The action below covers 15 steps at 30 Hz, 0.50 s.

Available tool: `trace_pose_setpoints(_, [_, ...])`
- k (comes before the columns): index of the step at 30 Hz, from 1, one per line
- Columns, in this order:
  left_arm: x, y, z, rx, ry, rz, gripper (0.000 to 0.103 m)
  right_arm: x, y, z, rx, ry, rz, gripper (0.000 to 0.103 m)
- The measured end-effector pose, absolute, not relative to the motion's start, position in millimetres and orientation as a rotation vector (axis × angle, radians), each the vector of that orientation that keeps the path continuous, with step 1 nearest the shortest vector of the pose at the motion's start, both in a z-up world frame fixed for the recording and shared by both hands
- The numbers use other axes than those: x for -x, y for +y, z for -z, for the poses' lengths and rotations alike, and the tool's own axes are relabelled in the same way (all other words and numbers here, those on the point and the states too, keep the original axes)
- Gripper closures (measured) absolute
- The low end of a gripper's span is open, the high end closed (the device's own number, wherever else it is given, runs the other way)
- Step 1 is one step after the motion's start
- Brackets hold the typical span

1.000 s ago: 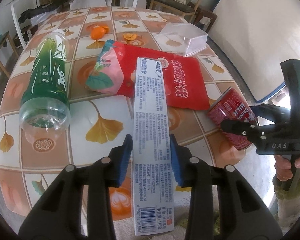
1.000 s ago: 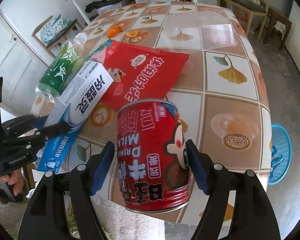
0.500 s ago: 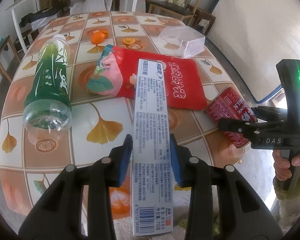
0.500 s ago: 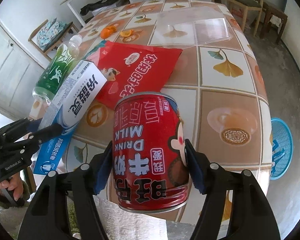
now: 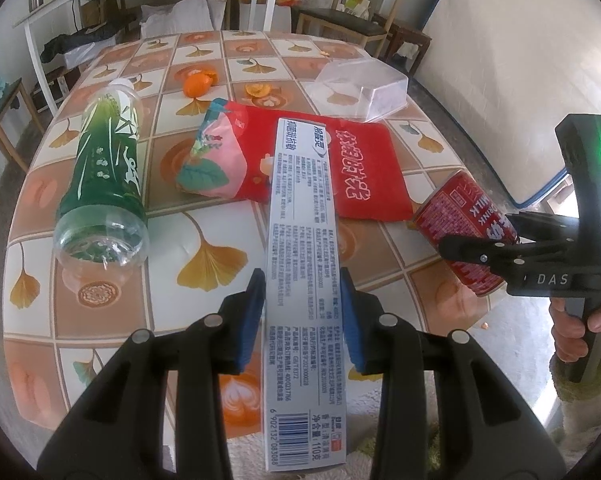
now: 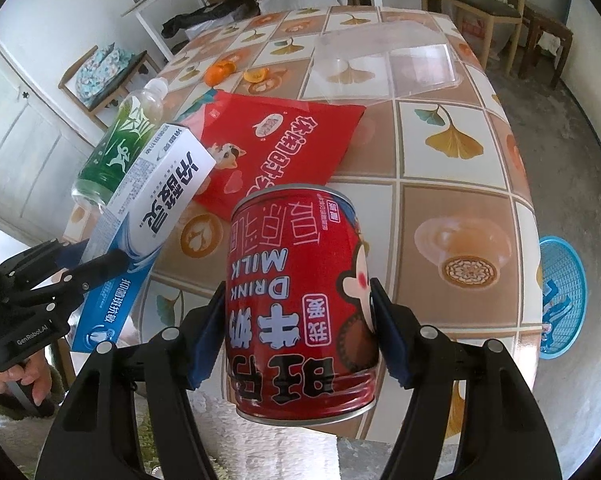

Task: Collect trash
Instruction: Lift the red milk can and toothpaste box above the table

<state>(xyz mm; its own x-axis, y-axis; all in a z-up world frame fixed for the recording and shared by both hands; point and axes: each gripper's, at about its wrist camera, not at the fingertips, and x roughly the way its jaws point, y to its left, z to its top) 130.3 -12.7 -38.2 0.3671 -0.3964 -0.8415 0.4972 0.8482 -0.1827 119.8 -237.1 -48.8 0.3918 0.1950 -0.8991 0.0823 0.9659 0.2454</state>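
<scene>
**Op A:** Trash on my side: one red can (image 6: 300, 304), lifted off the surface (image 6: 456, 152) and pinched between the blue pads of my right tool (image 6: 298, 332). I read "DRINK MILK" on it upside down, with large Chinese characters and a cartoon face.

**Op B:** And your left?

**Op A:** My left tool (image 5: 302, 316) is clamped on one long toothpaste box (image 5: 300, 264), grey-white on the face toward me, with a barcode and "110" near its close end; the other side is blue and white with bold Chinese lettering. The box slants above the surface, out over the red bag.

**Op B:** What lies loose?

**Op A:** I count one green-labelled plastic bottle (image 5: 104, 184) on its side, one flat red snack bag (image 5: 352, 168) with white characters, one crumpled pink wrapper (image 5: 212, 160) resting on that bag, one clear plastic lid (image 5: 360, 90), and two bits of orange peel (image 5: 198, 82). On the tools' bodies I read "DAS" and "GenRobot.AI". One blue basket (image 6: 560, 292) sits on the floor beside the surface.
</scene>
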Motion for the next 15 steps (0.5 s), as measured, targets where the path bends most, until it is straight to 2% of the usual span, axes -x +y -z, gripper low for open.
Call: trace_pose_setpoints(15, [-122.8, -11.3, 26.9, -0.116, 1.003, 0.573, 0.069, -116.6, -236.1, 40.4, -0.275, 1.147, -0.078, 0.038])
